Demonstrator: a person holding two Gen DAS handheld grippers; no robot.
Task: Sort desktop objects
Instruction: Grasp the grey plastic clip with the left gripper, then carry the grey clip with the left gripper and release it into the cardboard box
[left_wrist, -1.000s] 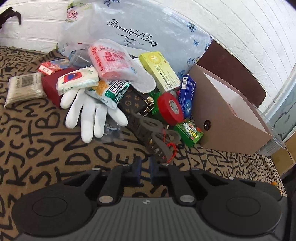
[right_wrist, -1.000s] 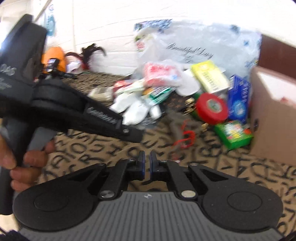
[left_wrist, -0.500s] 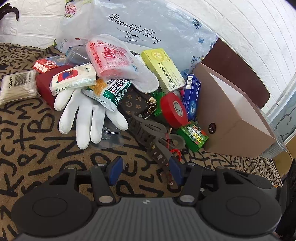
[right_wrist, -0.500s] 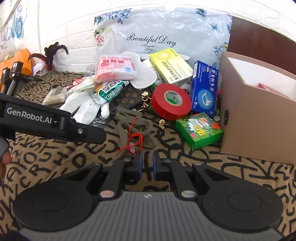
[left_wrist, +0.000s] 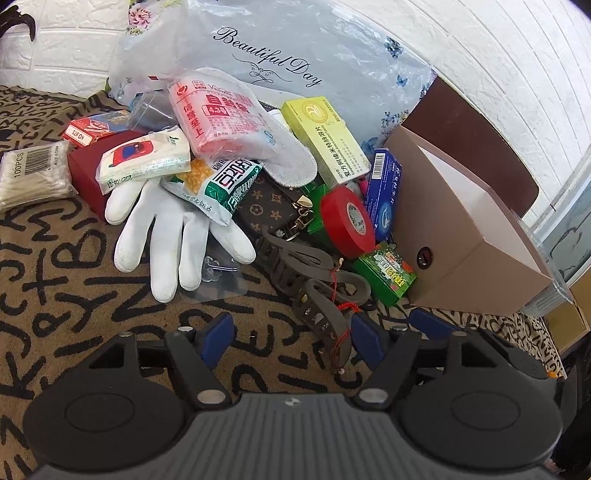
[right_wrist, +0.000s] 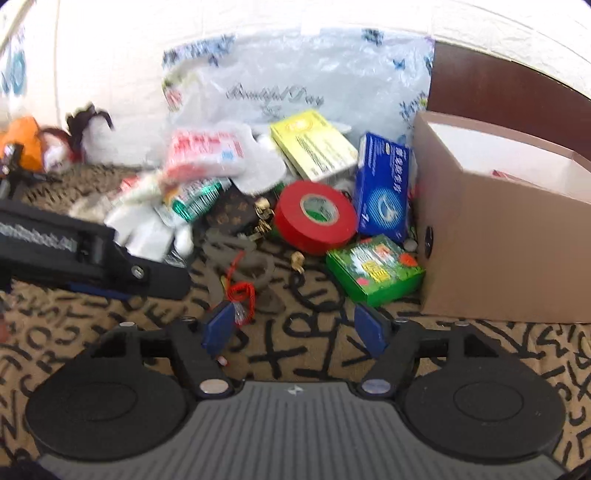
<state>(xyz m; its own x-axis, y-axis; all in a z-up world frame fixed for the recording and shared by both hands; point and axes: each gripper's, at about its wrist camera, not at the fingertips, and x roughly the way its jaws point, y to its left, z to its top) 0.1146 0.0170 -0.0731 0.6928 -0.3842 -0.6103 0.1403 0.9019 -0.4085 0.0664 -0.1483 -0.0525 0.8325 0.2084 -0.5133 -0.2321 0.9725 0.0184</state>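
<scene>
Hovering spread, jaws just opening: left tool (left_wrist: 290, 341) over grey plastic hair claw (left_wrist: 314, 280), right tool (right_wrist: 295, 332) empty; red cord (left_wrist: 345, 314) risks snagging.

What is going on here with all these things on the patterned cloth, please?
A person is sorting a pile of small items with a handheld gripper in each hand. The left gripper and the right gripper have both just been opening, and neither holds anything. The left one sits near the grey hair clip, the right one faces the red tape and the green box. The cardboard box stands open beside the pile.
</scene>
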